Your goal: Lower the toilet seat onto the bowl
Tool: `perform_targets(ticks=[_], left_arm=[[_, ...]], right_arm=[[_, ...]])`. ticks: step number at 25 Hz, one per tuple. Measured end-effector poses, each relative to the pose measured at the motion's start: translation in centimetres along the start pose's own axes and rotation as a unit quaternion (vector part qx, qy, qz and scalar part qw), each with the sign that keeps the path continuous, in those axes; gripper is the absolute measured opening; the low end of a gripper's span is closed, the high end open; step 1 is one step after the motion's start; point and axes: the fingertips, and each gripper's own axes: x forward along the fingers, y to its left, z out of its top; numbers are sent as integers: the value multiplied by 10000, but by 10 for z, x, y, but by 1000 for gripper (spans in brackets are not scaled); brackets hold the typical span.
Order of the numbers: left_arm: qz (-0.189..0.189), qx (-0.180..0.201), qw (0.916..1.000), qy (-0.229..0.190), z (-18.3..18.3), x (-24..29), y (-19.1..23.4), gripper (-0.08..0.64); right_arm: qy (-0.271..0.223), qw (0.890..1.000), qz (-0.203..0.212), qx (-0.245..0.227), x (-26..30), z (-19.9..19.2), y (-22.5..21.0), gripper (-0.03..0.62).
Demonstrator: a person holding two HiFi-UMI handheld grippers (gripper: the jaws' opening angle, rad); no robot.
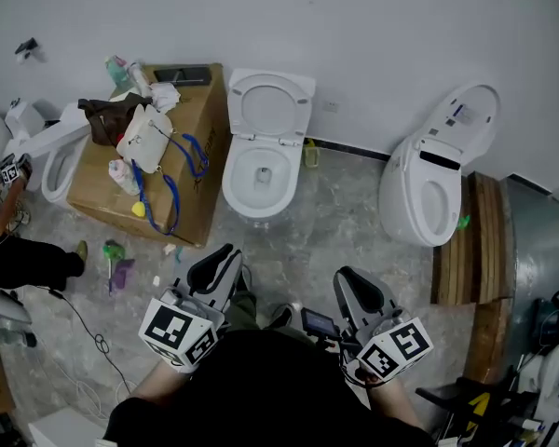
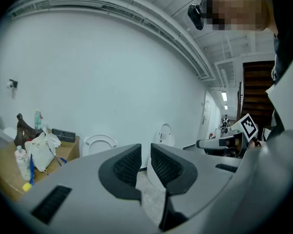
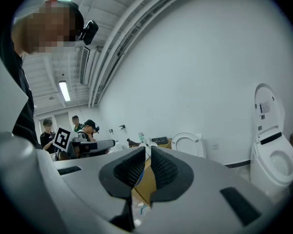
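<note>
Well, to begin with the largest thing, the wall (image 1: 401,26) backs a white bowl (image 1: 231,186), which stands between a cardboard box (image 1: 210,110) just beside it and a second toilet (image 1: 419,189) well apart on the other side; the toilet seat (image 1: 306,101) stands raised above the bowl, leaning back towards that wall and hinged at the bowl's rear edge; we judge it a stiff, fairly light plastic ring, smooth and glossy and so likely slippery, and free to swing on its hinge, so that once tipped past upright it would drop under its own weight and might slam unless we carry it all the way down; the best hold, we think, is the top of the ring, farthest from the hinge, pinched across its thin edge, or else one side where a finger can reach behind it; both grippers hang low and close to us, well apart from the toilet; the left gripper (image 1: 225,257) has its fingers (image 2: 127,165) a narrow gap apart with nothing between them; the right gripper (image 1: 352,282) has its fingers (image 3: 129,169) all but together, likewise empty, and would need to open before taking the seat.
</note>
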Motion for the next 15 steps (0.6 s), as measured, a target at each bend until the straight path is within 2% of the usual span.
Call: perform_targets(ticks=[5, 15], left_arm=[[-215, 80, 9997, 24, 13, 22, 21, 69], [-327, -55, 9994, -12, 45, 62, 112, 69]], right_arm=[[20, 9997, -245, 97, 26, 9, -16, 57], [42, 9975, -675, 189, 110, 40, -34, 57]])
